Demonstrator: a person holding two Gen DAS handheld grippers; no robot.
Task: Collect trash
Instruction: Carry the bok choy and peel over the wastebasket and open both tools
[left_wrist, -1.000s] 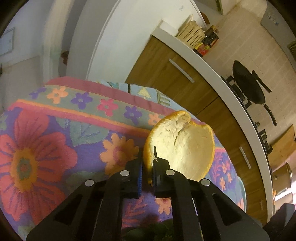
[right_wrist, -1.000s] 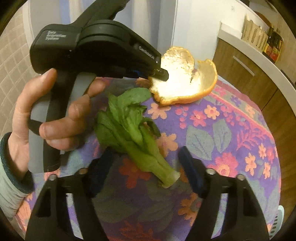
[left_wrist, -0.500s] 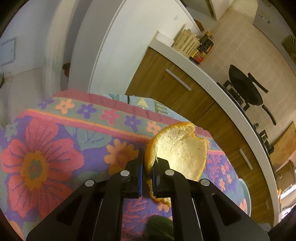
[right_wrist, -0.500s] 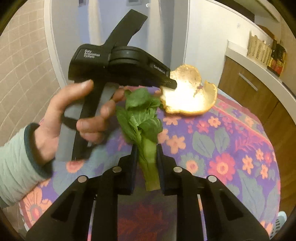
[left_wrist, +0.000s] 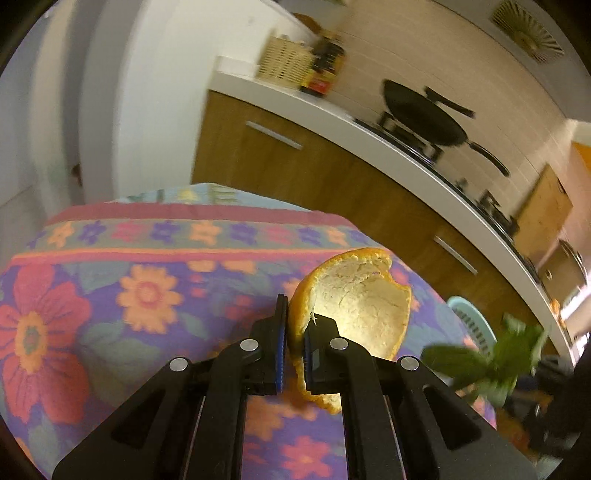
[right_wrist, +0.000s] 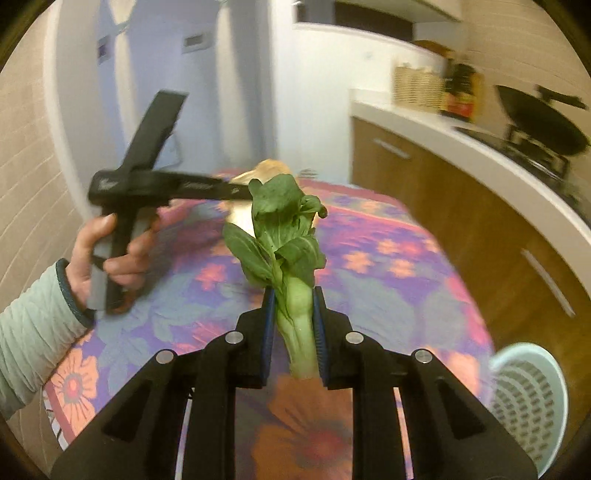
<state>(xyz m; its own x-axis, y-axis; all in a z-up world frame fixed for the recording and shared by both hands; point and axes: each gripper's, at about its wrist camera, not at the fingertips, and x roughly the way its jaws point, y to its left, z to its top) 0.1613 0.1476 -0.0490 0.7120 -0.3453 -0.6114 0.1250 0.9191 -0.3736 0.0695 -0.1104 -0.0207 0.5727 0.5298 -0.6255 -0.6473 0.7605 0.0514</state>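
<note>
Kitchen cabinets ran behind the flowered table (left_wrist: 110, 280). Both scraps had just lifted off it, ready for the pale basket (right_wrist: 528, 402) beside it. Left tongs (left_wrist: 293, 354) pinched the orange peel (left_wrist: 354, 314) by its edge; right tongs (right_wrist: 293, 332) now squeezed the bok choy (right_wrist: 286, 251) stem, leaves upright.

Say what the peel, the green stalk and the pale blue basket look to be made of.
Orange peel: citrus rind, matte white pith inside, thin orange skin at its edge.
Leafy green: fresh vegetable, likely bok choy, with a pale smooth stalk and dark crinkled leaves.
Basket: probably moulded plastic, with even perforations and a smooth rim.
</note>
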